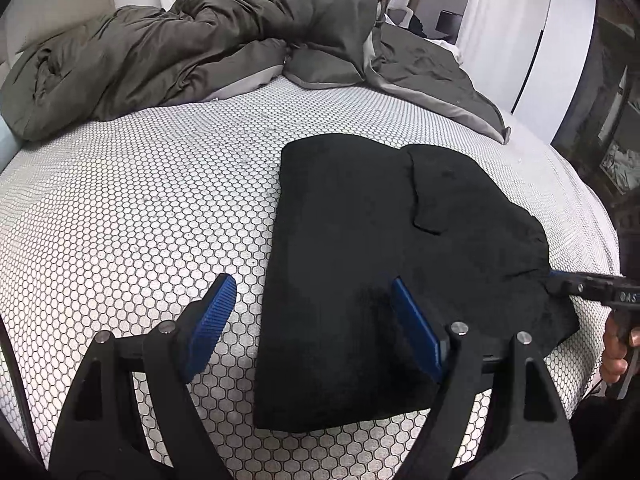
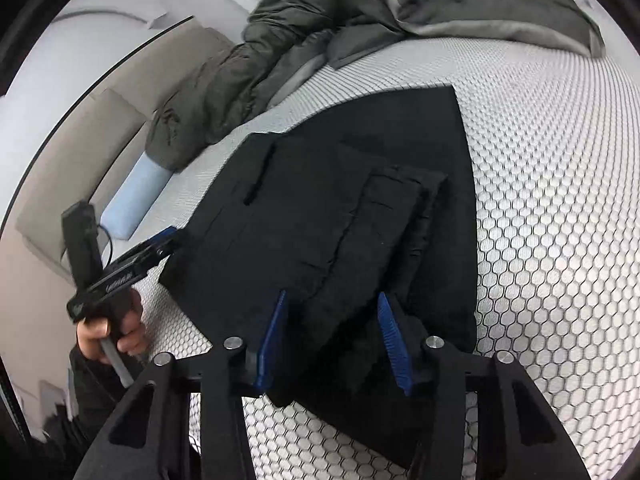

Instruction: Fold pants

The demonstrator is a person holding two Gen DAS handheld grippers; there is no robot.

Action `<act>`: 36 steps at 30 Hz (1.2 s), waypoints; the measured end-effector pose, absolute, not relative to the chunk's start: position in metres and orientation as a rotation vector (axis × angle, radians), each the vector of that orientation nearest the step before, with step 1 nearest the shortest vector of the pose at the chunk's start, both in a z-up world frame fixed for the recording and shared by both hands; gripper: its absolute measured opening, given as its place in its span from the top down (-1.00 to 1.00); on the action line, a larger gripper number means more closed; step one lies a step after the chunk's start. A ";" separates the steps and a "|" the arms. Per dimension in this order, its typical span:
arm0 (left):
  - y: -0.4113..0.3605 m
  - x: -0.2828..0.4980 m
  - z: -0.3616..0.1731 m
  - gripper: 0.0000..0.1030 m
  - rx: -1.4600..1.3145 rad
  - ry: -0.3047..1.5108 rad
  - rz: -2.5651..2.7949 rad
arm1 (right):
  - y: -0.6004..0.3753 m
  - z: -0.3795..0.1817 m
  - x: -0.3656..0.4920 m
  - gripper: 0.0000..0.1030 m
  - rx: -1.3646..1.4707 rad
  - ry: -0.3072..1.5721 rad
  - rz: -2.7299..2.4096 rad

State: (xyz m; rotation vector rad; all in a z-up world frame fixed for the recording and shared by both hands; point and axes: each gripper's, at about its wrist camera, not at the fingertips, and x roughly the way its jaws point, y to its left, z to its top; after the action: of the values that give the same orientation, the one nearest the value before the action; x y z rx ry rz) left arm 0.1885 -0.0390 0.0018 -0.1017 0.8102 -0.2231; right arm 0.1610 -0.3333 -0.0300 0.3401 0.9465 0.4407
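On the mattress (image 1: 132, 184) near its front edge lie folded black pants (image 1: 360, 220); the right gripper (image 2: 334, 336) pinches 1 bunched corner, the left gripper (image 1: 310, 326) gapes, holding nothing.

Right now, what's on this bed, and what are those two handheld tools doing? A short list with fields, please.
Surface: mattress, honeycomb pattern
Garment: black pants, partly folded, lying on the mattress
Left gripper: jaws open, straddling the pants' side edge
Right gripper: jaws closed on a thick fold of the pants
Background: olive duvet, bunched at the far side
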 end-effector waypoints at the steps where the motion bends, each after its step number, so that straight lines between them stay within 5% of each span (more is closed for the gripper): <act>1: -0.040 0.188 0.002 -0.51 -0.103 0.808 -0.223 | -0.332 -0.027 0.161 0.52 0.328 0.931 0.429; 2: -0.040 0.188 0.003 -0.51 -0.106 0.803 -0.222 | -0.330 -0.023 0.159 0.79 0.313 0.902 0.430; 3: -0.039 0.187 0.004 -0.51 -0.111 0.797 -0.225 | -0.327 -0.016 0.156 0.84 0.294 0.850 0.438; 7: -0.044 0.182 0.011 -0.51 -0.112 0.786 -0.240 | -0.319 0.006 0.150 0.88 0.188 0.731 0.364; 12: -0.048 0.183 0.008 -0.51 -0.087 0.802 -0.236 | -0.330 -0.023 0.174 0.86 0.191 0.883 0.253; 15: -0.049 0.184 0.007 -0.51 -0.078 0.803 -0.233 | -0.341 -0.025 0.174 0.65 0.251 0.909 0.260; 17: -0.049 0.183 0.007 -0.51 -0.075 0.800 -0.234 | -0.352 -0.020 0.169 0.24 0.322 0.901 0.292; 29: -0.057 0.184 0.004 -0.51 -0.053 0.811 -0.224 | -0.344 -0.033 0.161 0.23 0.420 0.987 0.441; 30: -0.057 0.184 0.004 -0.51 -0.051 0.812 -0.225 | -0.346 -0.032 0.161 0.27 0.441 0.966 0.445; 32: -0.057 0.184 0.005 -0.51 -0.053 0.810 -0.223 | -0.344 -0.025 0.156 0.82 0.393 0.919 0.440; 36: -0.056 0.183 0.006 -0.51 -0.059 0.806 -0.221 | -0.338 0.004 0.139 0.87 0.314 0.827 0.463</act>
State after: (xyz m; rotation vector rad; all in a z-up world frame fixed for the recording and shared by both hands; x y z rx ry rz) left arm 0.1828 -0.0561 0.0065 -0.0587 0.8058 -0.2208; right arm 0.1389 -0.3382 0.0043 0.3139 0.8270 0.4635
